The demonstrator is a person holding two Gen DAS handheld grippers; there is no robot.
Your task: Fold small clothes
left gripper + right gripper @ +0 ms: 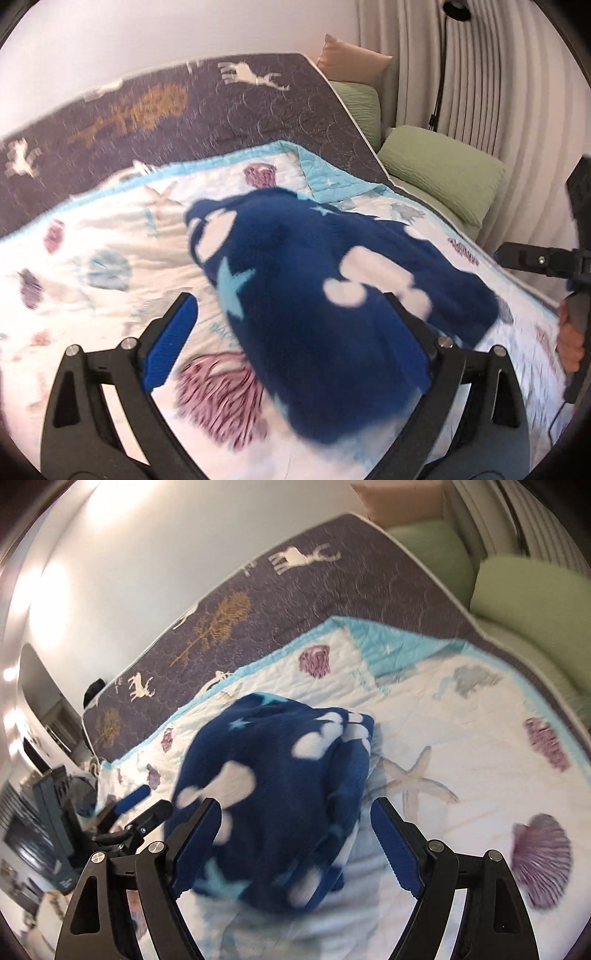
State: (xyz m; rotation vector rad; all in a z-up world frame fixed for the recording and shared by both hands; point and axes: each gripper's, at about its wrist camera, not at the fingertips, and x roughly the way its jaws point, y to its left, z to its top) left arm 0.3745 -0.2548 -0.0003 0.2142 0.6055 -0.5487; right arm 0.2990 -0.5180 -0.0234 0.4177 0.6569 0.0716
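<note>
A navy fleece garment (pixel 314 288) with white clouds and pale blue stars lies bunched on a white quilt (pixel 110 240) printed with seashells. My left gripper (pixel 288 299) hovers over its near edge, jaws wide open, with the cloth under and between the fingers and no pad pressing it. From the other side, my right gripper (pixel 295 803) also stands open over the garment (pixel 273 782), with fleece between its blue pads and not pinched. The left gripper (pixel 144 806) shows at the left of the right wrist view. A black finger (pixel 532 258) of the right gripper and a hand (pixel 570 343) show at the far right.
A dark grey bedspread (pixel 221 110) with deer and trees covers the bed behind the quilt, up to a white wall. Green pillows (pixel 443 173) and a beige pillow (pixel 351 59) lie at the bed's right end. A pleated curtain (pixel 498 92) hangs behind them, with a black lamp (pixel 456 7) in front of it.
</note>
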